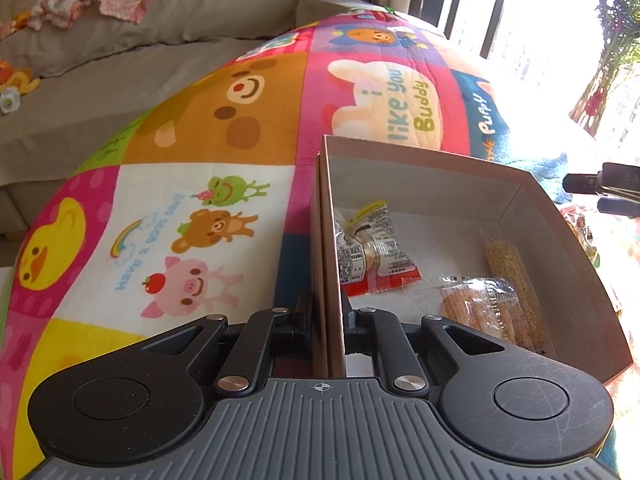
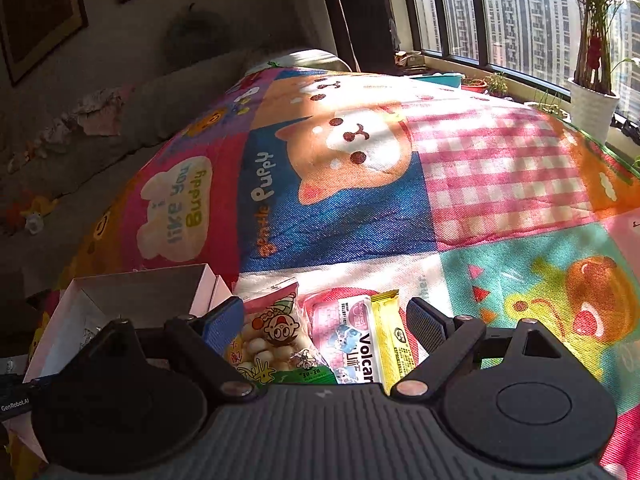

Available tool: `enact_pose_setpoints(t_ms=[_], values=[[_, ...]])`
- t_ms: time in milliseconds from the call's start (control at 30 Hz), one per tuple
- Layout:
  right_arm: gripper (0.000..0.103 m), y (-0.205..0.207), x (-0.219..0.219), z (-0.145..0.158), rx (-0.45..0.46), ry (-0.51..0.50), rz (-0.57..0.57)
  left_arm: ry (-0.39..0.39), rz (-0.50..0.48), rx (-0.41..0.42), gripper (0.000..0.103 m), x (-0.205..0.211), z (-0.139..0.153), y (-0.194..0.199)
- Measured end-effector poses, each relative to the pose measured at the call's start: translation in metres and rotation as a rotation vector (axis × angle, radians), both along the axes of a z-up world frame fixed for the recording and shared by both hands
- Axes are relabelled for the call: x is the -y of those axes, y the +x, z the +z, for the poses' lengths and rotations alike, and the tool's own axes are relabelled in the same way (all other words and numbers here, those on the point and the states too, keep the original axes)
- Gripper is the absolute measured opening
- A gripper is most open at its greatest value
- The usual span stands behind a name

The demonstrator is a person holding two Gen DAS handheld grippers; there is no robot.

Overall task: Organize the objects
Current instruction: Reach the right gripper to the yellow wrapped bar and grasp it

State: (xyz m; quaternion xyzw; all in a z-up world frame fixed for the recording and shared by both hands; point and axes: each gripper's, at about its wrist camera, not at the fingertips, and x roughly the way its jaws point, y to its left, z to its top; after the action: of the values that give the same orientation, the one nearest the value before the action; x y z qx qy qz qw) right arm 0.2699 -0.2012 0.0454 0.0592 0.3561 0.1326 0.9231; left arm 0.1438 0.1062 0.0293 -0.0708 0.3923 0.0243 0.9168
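A brown cardboard box [image 1: 576, 280] stands on a cartoon play mat. My left gripper [image 1: 326, 316] is shut on the box's left wall. Inside lie a red-and-white snack packet [image 1: 372, 252], a clear packet of orange biscuits [image 1: 480, 308] and a tan bar [image 1: 510, 268]. My right gripper [image 2: 324, 320] is open above a pile of snacks: a clear bag of white balls with a cartoon face [image 2: 272, 340], a pink "Volcan" packet [image 2: 352, 340] and a yellow packet [image 2: 394, 340]. The box [image 2: 132, 292] is at its left. The right gripper's tip shows in the left wrist view [image 1: 600, 192].
The colourful quilted mat [image 2: 400, 200] spreads ahead. A beige sofa [image 1: 120, 60] with clothes and small toys lies at the left. A window, a white plant pot [image 2: 592, 108] and small pots stand at the far right.
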Motion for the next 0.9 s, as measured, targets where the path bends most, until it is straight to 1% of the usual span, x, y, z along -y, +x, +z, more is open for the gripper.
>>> enact_pose_setpoints(t_ms=[100,167,200,233,267,300,333,433,533,633,767,800,867,900], values=[[0.087,0.04,-0.027,-0.007,-0.014,-0.082,0.0,0.004,0.0,-0.001,0.012,0.001,0.001,0.0],[0.071,0.069,-0.04,-0.015,-0.071,-0.115,0.026,0.013,0.0,-0.001,0.012,0.002,0.001,0.0],[0.054,0.081,-0.045,-0.02,-0.111,-0.137,0.047,0.014,0.001,-0.001,0.012,0.002,0.001,0.0],[0.047,0.089,-0.05,-0.026,-0.15,-0.162,0.071,0.013,0.002,-0.001,0.012,0.002,0.001,0.0],[0.045,0.094,-0.053,-0.031,-0.183,-0.184,0.097,0.01,0.001,-0.001,0.012,0.002,0.001,0.0],[0.042,0.095,-0.055,-0.036,-0.214,-0.205,0.133,0.007,0.0,-0.001,0.012,0.001,0.001,0.0],[0.04,0.091,-0.054,-0.038,-0.22,-0.217,0.155,0.005,-0.002,-0.001,0.012,0.001,0.001,0.001],[0.04,0.074,-0.042,-0.038,-0.227,-0.206,0.199,0.005,-0.002,0.001,0.012,0.001,0.001,0.001],[0.04,0.042,-0.028,-0.034,-0.235,-0.187,0.235,-0.002,0.0,0.002,0.012,0.0,0.0,0.002],[0.04,-0.002,-0.014,-0.029,-0.247,-0.182,0.276,-0.004,0.0,0.003,0.012,0.0,0.001,0.002],[0.04,-0.062,0.001,-0.02,-0.245,-0.211,0.339,-0.006,-0.002,0.002,0.013,0.001,0.001,0.003],[0.04,-0.077,0.007,-0.016,-0.23,-0.228,0.341,-0.007,-0.001,0.002,0.013,0.001,0.001,0.002],[0.049,-0.103,0.021,-0.003,-0.183,-0.239,0.309,-0.007,0.0,0.002,0.013,0.001,0.0,0.002],[0.062,-0.115,0.028,0.006,-0.152,-0.235,0.285,-0.006,-0.001,0.002,0.013,0.001,0.001,0.002]])
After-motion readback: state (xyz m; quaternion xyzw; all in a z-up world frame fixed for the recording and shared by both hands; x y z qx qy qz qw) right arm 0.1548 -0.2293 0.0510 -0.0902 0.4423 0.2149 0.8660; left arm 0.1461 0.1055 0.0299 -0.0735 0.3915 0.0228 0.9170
